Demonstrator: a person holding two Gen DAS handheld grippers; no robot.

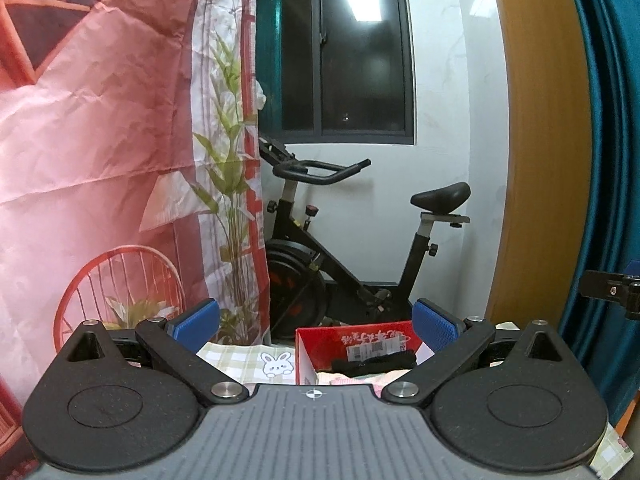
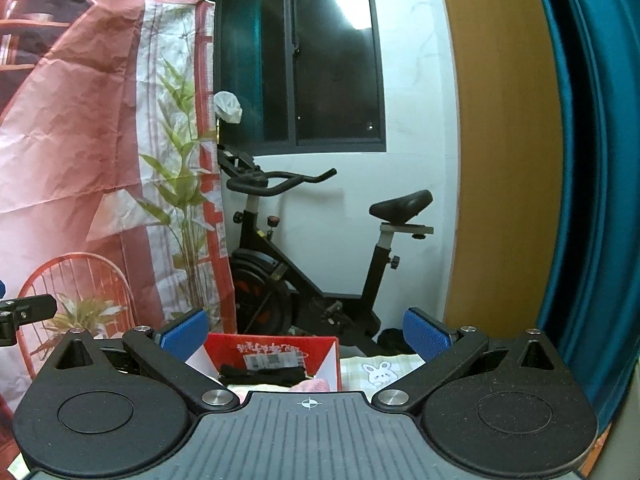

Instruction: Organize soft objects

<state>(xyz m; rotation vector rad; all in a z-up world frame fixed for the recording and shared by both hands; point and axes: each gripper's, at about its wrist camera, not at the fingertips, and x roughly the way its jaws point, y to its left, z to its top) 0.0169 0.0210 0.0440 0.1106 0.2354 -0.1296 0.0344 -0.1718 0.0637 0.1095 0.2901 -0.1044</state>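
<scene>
A red cardboard box point(image 1: 360, 340) stands on a checked cloth with a rabbit print point(image 1: 248, 358). A black soft item point(image 1: 372, 362) and pink and light fabric point(image 1: 352, 378) lie in the box. My left gripper point(image 1: 316, 326) is open and empty, raised in front of the box. In the right wrist view the same box point(image 2: 276, 350) holds the black item point(image 2: 264, 374) and a pink item point(image 2: 316, 385). My right gripper point(image 2: 306, 332) is open and empty, level with the box and apart from it. Most of the table is hidden by the gripper bodies.
A black exercise bike point(image 1: 352, 248) stands behind the table under a dark window point(image 1: 348, 48). A printed pink backdrop point(image 1: 100, 140) hangs at the left. A wooden panel point(image 1: 532, 140) and a teal curtain point(image 1: 608, 140) are at the right.
</scene>
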